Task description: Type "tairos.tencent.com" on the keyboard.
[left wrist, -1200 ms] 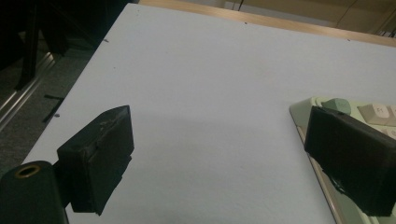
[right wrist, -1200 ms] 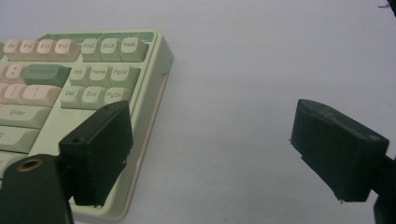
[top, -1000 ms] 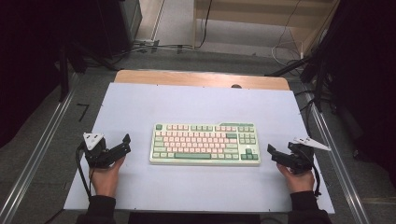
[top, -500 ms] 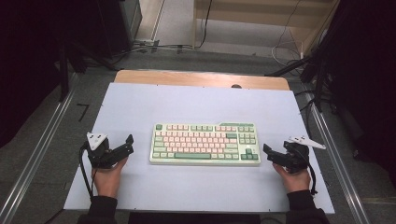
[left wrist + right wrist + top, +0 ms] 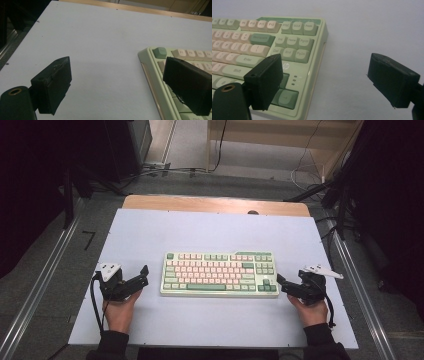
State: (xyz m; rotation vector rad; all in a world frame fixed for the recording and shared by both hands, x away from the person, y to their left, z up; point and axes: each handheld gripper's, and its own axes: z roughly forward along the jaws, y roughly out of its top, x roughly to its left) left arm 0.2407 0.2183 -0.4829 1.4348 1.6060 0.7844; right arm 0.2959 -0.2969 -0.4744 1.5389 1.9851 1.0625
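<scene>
A pale green keyboard [image 5: 220,273] with pink and green keys lies flat in the middle of the white table [image 5: 210,230]. My left gripper [image 5: 143,276] is open just off the keyboard's left end, one jaw over the bare table and the other above the left edge of the keyboard [image 5: 150,72]. At the right end my right gripper [image 5: 281,284] is also open, its jaws straddling the right edge of the keyboard [image 5: 312,50] near the arrow keys. Neither gripper holds anything.
The table's far edge shows a wooden strip [image 5: 215,204]. Metal rails [image 5: 40,285] run along both sides of the table. Cables [image 5: 165,170] lie on the floor beyond it, and dark stands flank the scene.
Both grippers have moved inward toward the keyboard's ends. The left came right, the right came left. The keyboard has not moved.
</scene>
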